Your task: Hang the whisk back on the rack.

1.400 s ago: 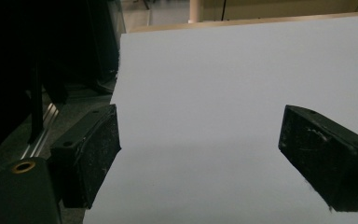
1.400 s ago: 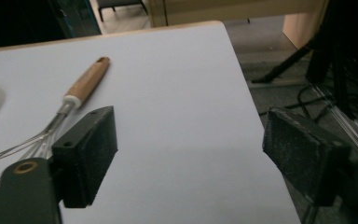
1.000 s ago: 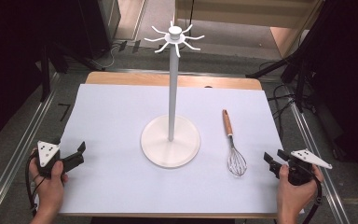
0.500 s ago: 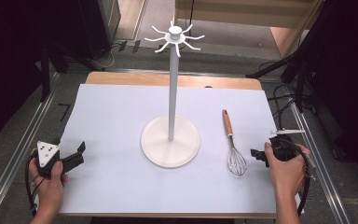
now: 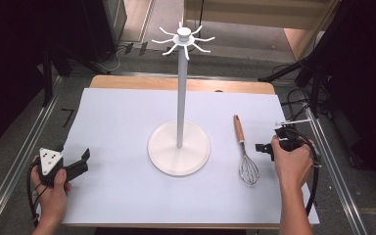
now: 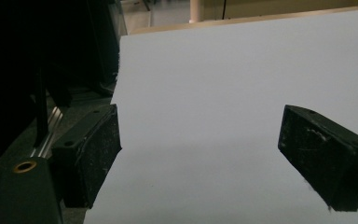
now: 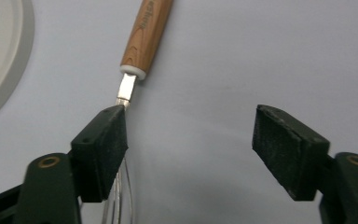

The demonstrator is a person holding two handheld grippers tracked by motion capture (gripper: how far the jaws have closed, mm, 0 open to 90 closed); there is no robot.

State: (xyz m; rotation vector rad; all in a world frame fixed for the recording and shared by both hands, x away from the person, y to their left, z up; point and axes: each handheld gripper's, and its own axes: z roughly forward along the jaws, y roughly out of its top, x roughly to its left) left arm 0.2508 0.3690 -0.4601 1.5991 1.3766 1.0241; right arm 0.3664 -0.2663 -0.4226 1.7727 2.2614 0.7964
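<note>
While beside whisk (image 5: 245, 157): right gripper (image 5: 263, 147) agape

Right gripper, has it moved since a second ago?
Yes. The right gripper has shifted up the sheet and inward, toward the whisk, its open jaws beside the handle.

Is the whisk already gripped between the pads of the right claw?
No, the right claw stands open, and the whisk lies on the sheet beside its left pad.

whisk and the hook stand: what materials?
Whisk with brown handle: handle looks like wood or a wood-grain print, with visible grain lines; shiny neck and wire loops look like bright metal, likely steel. Tall white hook stand: uniform matte white from base to hooks, so painted metal or plastic; the look alone cannot settle it.
</note>
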